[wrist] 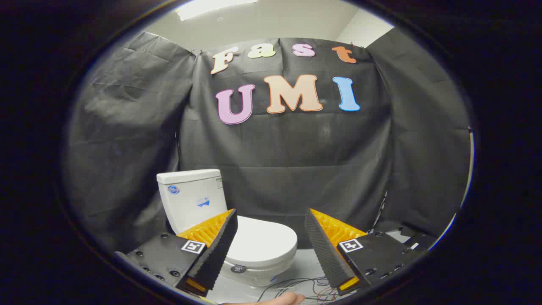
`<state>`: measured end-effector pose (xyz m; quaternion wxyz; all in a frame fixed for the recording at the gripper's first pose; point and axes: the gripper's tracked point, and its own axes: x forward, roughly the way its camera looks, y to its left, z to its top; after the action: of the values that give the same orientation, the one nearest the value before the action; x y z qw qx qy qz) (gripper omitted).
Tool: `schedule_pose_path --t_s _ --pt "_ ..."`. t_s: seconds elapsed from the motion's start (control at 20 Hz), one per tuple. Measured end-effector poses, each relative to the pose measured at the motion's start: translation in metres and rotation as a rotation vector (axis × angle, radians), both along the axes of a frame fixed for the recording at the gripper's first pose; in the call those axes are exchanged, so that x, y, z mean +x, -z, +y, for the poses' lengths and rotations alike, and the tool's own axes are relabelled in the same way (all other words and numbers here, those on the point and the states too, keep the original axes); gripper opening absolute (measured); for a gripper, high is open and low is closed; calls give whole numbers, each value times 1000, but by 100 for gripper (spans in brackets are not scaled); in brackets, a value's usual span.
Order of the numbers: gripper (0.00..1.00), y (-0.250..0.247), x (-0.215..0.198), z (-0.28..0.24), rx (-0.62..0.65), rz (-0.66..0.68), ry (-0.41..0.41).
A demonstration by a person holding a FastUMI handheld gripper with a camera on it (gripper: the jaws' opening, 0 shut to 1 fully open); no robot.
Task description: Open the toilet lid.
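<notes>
Gripper [271,218] hanging in the air with its fingers spread wide, nothing between them, lid [264,241] down.

So the white toilet [220,220] sits on the floor against the black cloth wall [296,148], a bit beyond the fingers and off toward the left one, which overlaps the lid's edge in view. Tank [192,197] stands upright behind the flat, closed lid. Some loose wires [296,286] lie on the pale floor [307,267] just beside the bowl, and a fingertip [288,298] pokes in low down between the fingers.
</notes>
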<state>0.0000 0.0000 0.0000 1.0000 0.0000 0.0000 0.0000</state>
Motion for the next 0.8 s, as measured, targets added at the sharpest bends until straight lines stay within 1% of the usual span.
schedule_pose_path --t_s 0.2,0.3,0.45,0.55,0.8 --pt "99 6 31 7 -53 49 -5" --pt "99 6 28 6 -56 55 -6" --pt "99 -3 22 1 -26 8 3" --pt "99 -3 24 0 -5 0 6" --pt "99 -8 39 3 -7 -19 -9"
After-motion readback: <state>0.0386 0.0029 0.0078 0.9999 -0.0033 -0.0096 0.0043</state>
